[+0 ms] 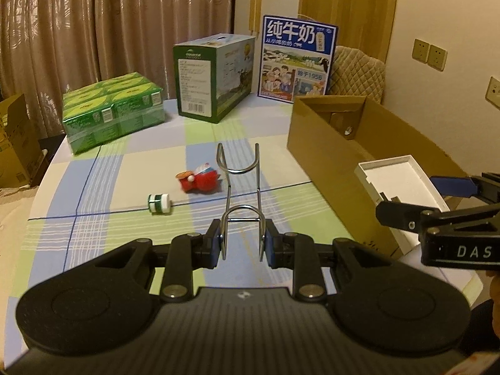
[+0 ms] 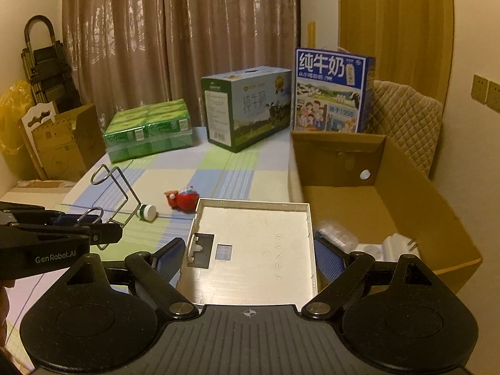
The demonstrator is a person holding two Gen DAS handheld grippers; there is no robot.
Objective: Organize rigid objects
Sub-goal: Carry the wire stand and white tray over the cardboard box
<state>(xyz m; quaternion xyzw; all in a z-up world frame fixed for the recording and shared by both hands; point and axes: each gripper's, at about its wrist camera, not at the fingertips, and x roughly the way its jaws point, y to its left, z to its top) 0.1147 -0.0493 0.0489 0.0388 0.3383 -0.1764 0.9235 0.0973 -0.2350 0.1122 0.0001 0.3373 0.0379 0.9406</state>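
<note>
Our left gripper (image 1: 242,243) clamps the wire rack (image 1: 240,184); our right gripper (image 2: 248,254) spans the white tray (image 2: 253,237) beside the box (image 2: 406,193). The tray could clip the box wall and slip.

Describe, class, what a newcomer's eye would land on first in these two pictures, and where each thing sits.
Nearest are the two held things: a bent wire rack clamped in the left tongs, and a flat white tray gripped across its width by the right tongs. Beyond lie a red toy and a small green-and-white bottle on the checked tablecloth, with an open cardboard box at the right.
</note>
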